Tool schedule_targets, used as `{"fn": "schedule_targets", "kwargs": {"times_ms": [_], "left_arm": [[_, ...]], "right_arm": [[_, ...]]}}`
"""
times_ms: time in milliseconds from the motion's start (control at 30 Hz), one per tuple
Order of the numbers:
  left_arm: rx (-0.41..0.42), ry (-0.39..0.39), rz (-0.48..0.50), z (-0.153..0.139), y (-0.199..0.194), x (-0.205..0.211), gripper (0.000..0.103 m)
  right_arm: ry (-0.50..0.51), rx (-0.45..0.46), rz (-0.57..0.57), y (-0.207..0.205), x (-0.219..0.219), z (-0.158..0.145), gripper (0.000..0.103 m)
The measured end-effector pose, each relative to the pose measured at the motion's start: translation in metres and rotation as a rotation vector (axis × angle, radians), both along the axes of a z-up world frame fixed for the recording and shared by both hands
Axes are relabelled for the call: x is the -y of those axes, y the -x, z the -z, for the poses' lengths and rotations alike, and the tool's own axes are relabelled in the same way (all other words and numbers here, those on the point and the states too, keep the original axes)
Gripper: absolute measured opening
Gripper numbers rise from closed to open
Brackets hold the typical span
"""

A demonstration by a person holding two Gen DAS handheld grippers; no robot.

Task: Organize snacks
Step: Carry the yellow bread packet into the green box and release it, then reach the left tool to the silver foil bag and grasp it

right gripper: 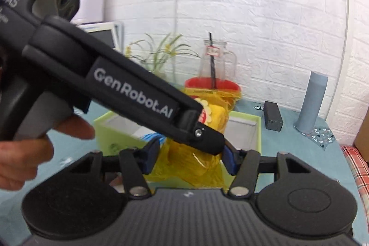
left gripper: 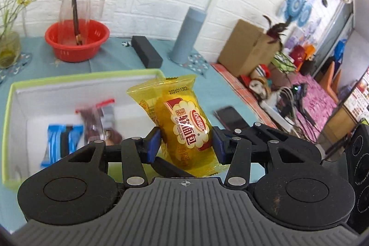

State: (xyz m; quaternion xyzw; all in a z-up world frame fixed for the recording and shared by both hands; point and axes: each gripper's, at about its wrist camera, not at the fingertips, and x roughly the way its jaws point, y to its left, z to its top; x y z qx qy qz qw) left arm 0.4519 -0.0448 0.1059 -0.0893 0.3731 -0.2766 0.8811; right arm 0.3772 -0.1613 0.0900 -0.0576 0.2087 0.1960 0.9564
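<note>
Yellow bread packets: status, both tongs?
Left tongs shut on yellow bread packet, above green box. Right tongs shut on second yellow packet. Left tool crosses right view; box contents partly hidden.

left claw [left gripper: 185, 144]: clamped, tilted down | right claw [right gripper: 189, 159]: clamped

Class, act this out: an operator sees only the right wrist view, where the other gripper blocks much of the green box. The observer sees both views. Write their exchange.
Operator: Is the left gripper truly gripping its snack?
Observer: Yes. The left gripper has a pad on each side of the yellow bread packet, pinching its middle.
Operator: What lies in the box?
Observer: A red-topped clear packet lies inside the green box.
Operator: Anything beside the box?
</note>
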Motion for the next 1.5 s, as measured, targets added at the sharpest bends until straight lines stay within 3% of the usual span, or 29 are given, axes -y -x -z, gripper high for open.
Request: {"fn": "schedule_targets", "kwargs": {"times_ms": [167,200,233,300,333,433,600,767,867,967,1133,1300,1400,1500], "left_arm": [[-0.061,-0.044,-0.041,0.033,-0.069,0.012,0.028],[-0.062,-0.066,-0.06,0.04,-0.076,0.012,0.03],[-0.05,-0.078,-0.078,0.044,-0.08,0.01,0.034],[-0.029,-0.057,-0.117,0.043,-0.08,0.002,0.053],[-0.013,-0.027,-0.138,0.039,-0.076,-0.004,0.055],[0.037,0.024,-0.164,0.019,-0.056,-0.015,0.056],[0.138,0.048,-0.19,-0.016,0.017,-0.028,0.071],[0.182,0.07,-0.162,-0.014,0.105,-0.046,0.074],[0.118,0.093,-0.11,0.012,0.139,-0.037,0.073],[-0.019,0.132,-0.016,0.05,0.155,-0.013,0.068],[-0.224,0.223,0.001,0.091,0.165,0.001,0.059],[-0.236,0.21,0.034,0.096,0.165,0.009,0.06],[-0.251,0.204,0.029,0.1,0.155,0.017,0.06],[-0.273,0.189,0.017,0.108,0.143,0.026,0.056]], "right_arm": [[-0.012,-0.072,0.002,-0.064,0.006,0.024,0.064],[-0.027,-0.079,0.004,-0.069,0.009,0.028,0.069],[-0.029,-0.089,-0.002,-0.072,0.011,0.03,0.075],[0.005,-0.072,-0.023,-0.065,0.013,0.027,0.076],[0.015,-0.05,-0.016,-0.059,0.018,0.024,0.081],[-0.01,0.021,0.009,-0.047,0.035,0.009,0.096],[-0.028,0.115,0.008,-0.013,0.049,-0.017,0.101],[-0.039,0.054,-0.017,0.026,0.067,-0.012,0.102],[-0.038,-0.044,-0.007,0.055,0.084,0.007,0.102],[-0.051,-0.118,0.036,0.095,0.096,0.034,0.102],[-0.067,-0.147,0.154,0.157,0.105,0.064,0.102],[-0.025,-0.145,0.124,0.174,0.093,0.072,0.102],[0.034,-0.149,0.088,0.168,0.077,0.08,0.097],[0.031,-0.137,0.069,0.157,0.067,0.081,0.089]]}}
